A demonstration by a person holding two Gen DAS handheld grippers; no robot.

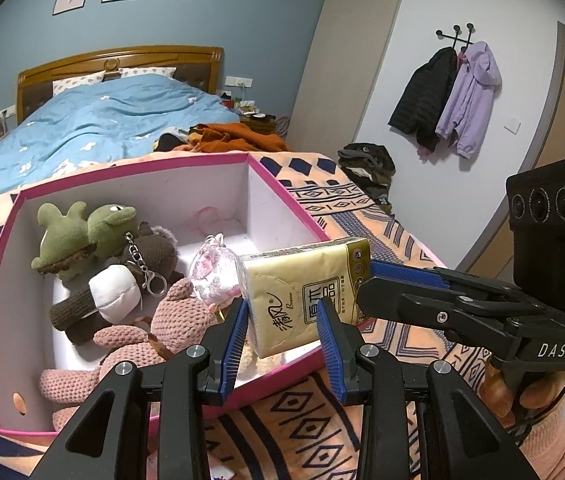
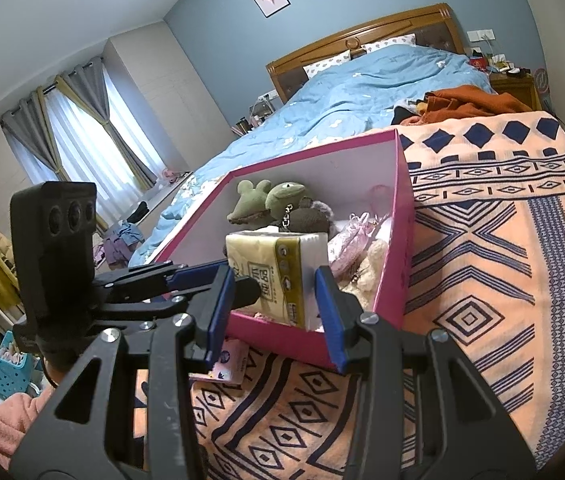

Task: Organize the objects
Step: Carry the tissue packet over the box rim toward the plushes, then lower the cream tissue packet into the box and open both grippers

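Note:
A yellow tissue pack (image 1: pixel 302 292) (image 2: pixel 274 268) hangs tilted over the near corner of the open pink box (image 1: pixel 154 168) (image 2: pixel 282 336). My right gripper (image 2: pixel 272 270) (image 1: pixel 364 282) is shut on the pack and comes in from the right in the left wrist view. My left gripper (image 1: pixel 284 320) (image 2: pixel 242 286) has its jaws narrow, with its tips against the pack's printed face and nothing clamped between them. In the box lie a green frog plush (image 1: pixel 82 232), a brown and white toy (image 1: pixel 110 300), a pink crocheted toy (image 1: pixel 170 328) and a pink pouch (image 1: pixel 214 272).
The box rests on an orange patterned blanket (image 1: pixel 362 208) (image 2: pixel 502 240) at the foot of a bed with a blue quilt (image 1: pixel 102 120). Rust-coloured clothes (image 1: pixel 234 136) lie behind it. A small pink packet (image 2: pixel 226 364) lies by the box's near wall. A hand (image 1: pixel 522 392) holds the right gripper.

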